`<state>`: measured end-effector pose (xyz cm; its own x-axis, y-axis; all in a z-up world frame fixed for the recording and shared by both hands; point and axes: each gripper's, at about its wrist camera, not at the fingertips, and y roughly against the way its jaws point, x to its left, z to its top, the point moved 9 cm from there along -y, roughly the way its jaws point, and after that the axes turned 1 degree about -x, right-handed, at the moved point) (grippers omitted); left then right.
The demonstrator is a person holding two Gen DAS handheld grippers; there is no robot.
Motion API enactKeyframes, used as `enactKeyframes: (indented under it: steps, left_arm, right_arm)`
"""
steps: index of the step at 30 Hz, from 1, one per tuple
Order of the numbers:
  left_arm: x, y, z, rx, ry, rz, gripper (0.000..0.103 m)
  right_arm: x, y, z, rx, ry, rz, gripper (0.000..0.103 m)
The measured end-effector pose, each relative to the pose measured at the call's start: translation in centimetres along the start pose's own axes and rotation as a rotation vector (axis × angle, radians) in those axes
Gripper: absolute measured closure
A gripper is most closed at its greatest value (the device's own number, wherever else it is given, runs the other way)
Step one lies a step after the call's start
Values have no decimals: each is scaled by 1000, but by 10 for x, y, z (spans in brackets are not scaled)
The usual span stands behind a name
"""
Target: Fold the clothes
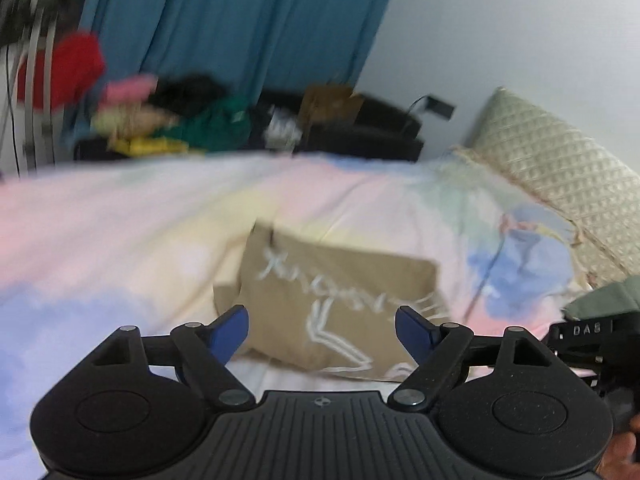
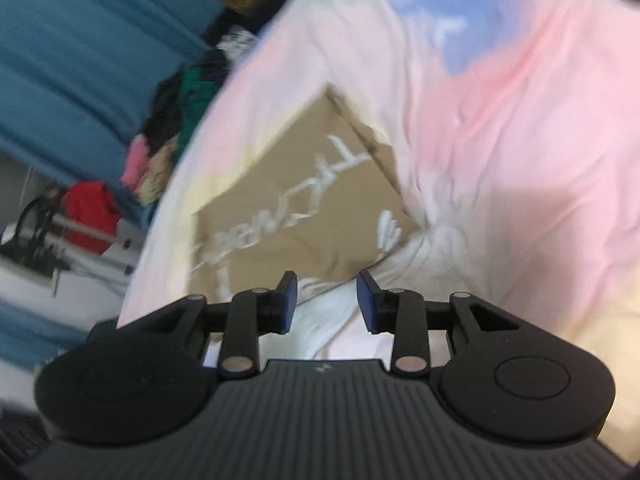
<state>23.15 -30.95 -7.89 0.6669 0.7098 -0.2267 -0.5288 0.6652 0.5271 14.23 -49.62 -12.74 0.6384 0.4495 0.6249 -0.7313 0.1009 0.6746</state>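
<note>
bare bedspread [image 1: 120, 216] around folded tan garment [image 1: 328, 280], pillow [image 1: 560, 168] beyond

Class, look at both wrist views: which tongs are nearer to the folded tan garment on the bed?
Right, though only slightly. The right tongs sit at the tan garment's near edge; the left tongs hover open just short of it.

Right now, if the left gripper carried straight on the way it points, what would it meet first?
Probably the folded tan garment with white lettering, lying on the pastel bedspread directly ahead of the open left gripper. Blur makes depth uncertain.
</note>
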Motion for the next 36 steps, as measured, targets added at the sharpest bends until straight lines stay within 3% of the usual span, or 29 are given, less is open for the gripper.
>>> enactKeyframes:
  steps: [1, 3, 5, 7, 11, 19, 25, 36]
  left_arm:
    - [-7, 17, 6, -15, -16, 3, 15]
    - [-20, 52, 17, -47, -39, 10, 7]
    - [-32, 86, 24, -76, -48, -2, 2]
    - [-44, 117, 29, -90, -72, -30, 0]
    - [-53, 175, 31, -157, -110, 15, 0]
    - [-61, 252, 13, -244, -171, 69, 0]
    - [-70, 278, -4, -306, -204, 77, 0]
    - [-59, 280, -40, -377, -222, 104, 0]
  right_arm:
    - [8, 16, 1, -17, 24, 12, 47]
    - [26, 52, 4, -79, 63, 65, 9]
    - [41, 87, 1, -136, 132, 94, 0]
    - [56, 124, -6, -186, 210, 114, 0]
    - [77, 177, -25, -241, 339, 130, 0]
    - [97, 240, -72, -389, 561, 147, 0]
    - [90, 247, -102, -469, 633, 148, 0]
    - [75, 229, -134, -573, 694, 119, 0]
